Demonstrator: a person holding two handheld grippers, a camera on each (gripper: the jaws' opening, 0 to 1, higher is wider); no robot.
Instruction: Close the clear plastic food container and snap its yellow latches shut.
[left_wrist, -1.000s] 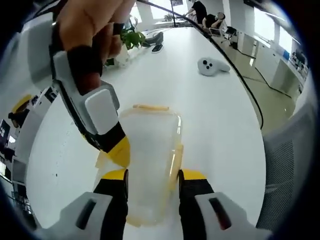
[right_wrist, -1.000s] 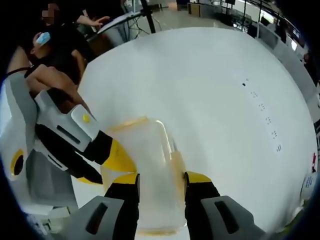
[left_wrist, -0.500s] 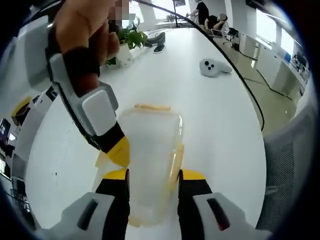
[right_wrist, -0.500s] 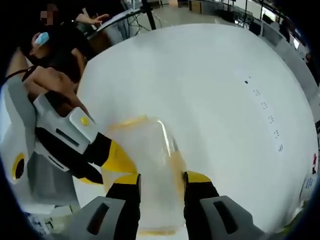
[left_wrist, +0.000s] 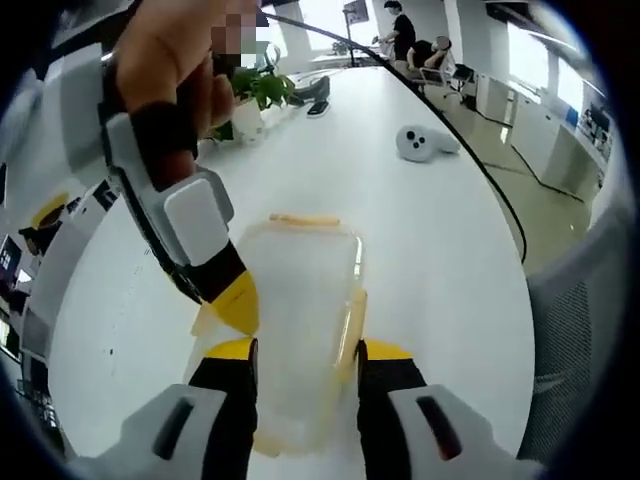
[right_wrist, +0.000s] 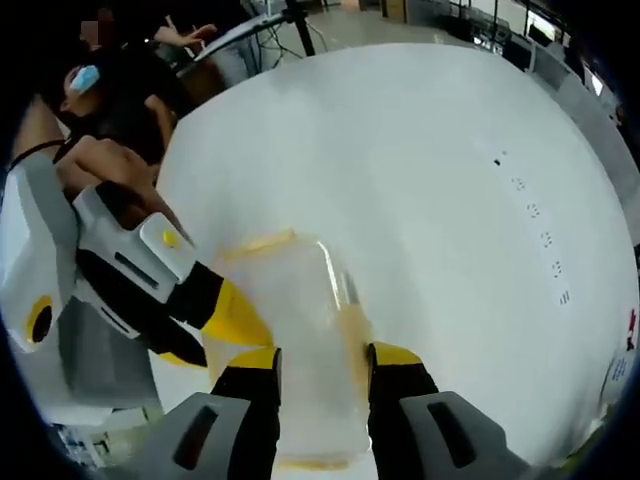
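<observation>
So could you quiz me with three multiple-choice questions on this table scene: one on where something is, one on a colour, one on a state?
1. Where is the clear container in the left gripper view?
A. Between the left gripper's fingers
B. Beside the potted plant
C. On the floor

2. What colour are the container's latches?
A. Blue
B. Yellow
C. Red

3. How does the container's lid stand?
A. Lying apart on the table
B. Propped upright
C. Down on the container

Answers: 1 A, the container lies on the white table with one finger on each side. 2 B, yellow strips run along its edges. 3 C, the lid covers the top in both views; the right gripper straddles it too.
</observation>
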